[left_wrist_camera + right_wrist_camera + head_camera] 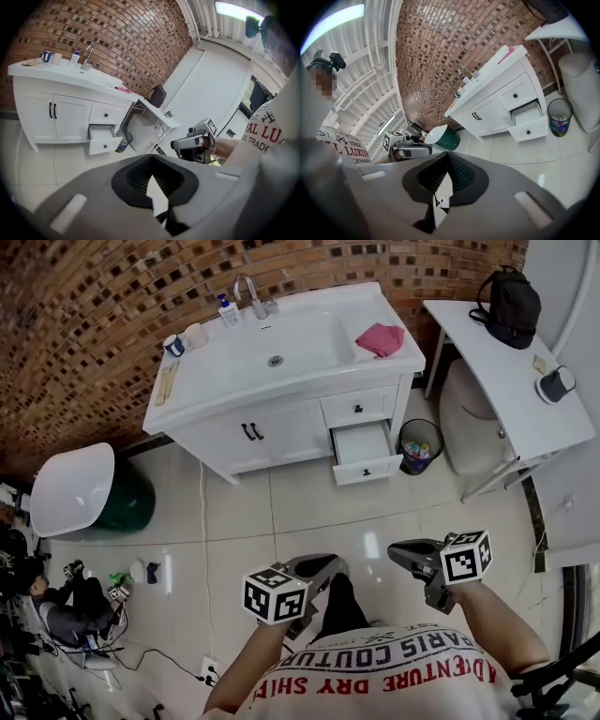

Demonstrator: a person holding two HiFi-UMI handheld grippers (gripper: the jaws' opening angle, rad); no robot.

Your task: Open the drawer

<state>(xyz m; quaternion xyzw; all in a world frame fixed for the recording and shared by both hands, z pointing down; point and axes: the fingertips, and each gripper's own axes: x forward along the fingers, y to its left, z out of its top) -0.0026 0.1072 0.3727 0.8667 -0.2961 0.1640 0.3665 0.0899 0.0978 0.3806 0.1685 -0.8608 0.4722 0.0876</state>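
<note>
The white vanity (234,390) stands against the brick wall. Its lower right drawer (364,454) is pulled out and looks empty; the drawer above it (357,409) is closed. The open drawer also shows in the left gripper view (104,140) and the right gripper view (529,124). Both grippers hang in the air well back from the vanity, close to my chest. My left gripper (330,565) (152,180) is shut and holds nothing. My right gripper (398,550) (440,187) is shut and empty too.
A small trash bin (419,442) sits right of the open drawer. A white side table (506,381) carries a black backpack (511,306). A pink cloth (380,338) lies on the vanity top. A white and green tub (70,488) and a seated person (66,601) are at left.
</note>
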